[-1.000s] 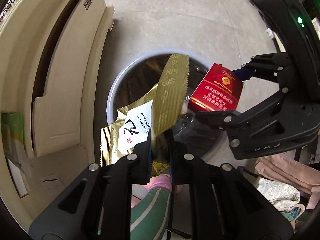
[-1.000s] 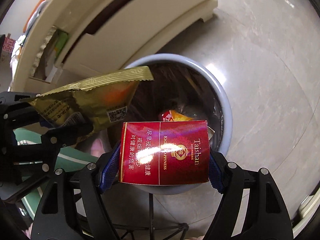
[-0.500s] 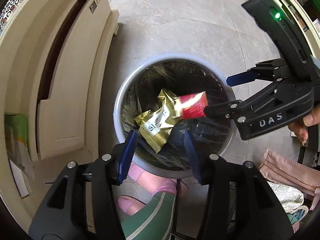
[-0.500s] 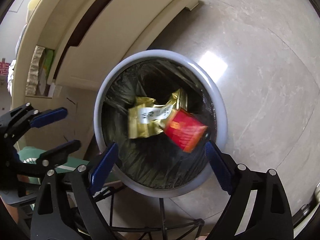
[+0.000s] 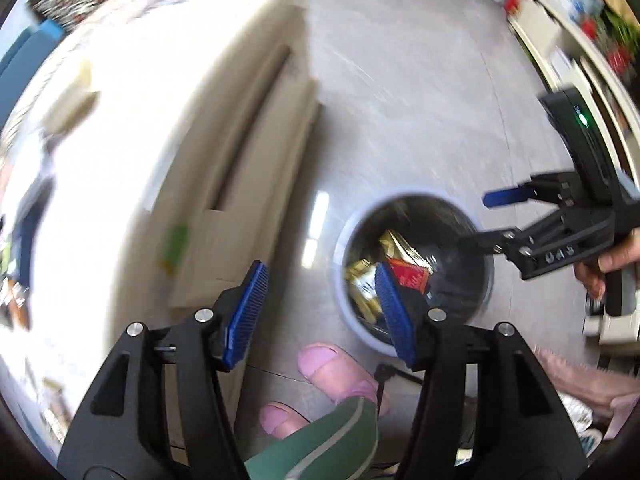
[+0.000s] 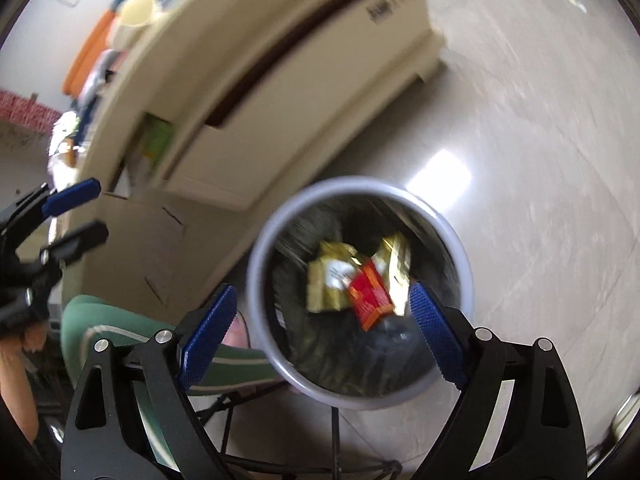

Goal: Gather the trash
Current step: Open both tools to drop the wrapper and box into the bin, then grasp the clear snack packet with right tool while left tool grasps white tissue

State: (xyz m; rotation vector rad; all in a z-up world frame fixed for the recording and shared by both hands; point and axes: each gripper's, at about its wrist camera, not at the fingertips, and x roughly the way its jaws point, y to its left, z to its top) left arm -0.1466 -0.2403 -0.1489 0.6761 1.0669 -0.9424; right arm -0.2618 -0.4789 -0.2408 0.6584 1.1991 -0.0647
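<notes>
Left gripper: jaws spread wide, nothing between the blue pads. Right gripper: jaws likewise wide apart and empty; gripped by a bare hand, apparently at the handle, though blurred.

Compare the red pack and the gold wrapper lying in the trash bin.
The red pack is a stiff, flat-sided box; the gold wrapper is a soft, crumpled pouch. The red pack is plain red with an orange edge, while the gold wrapper is shiny gold with a white label. The red pack lies partly on top of the gold wrapper. Both rest inside the black-lined trash bin, free of either claw.
</notes>
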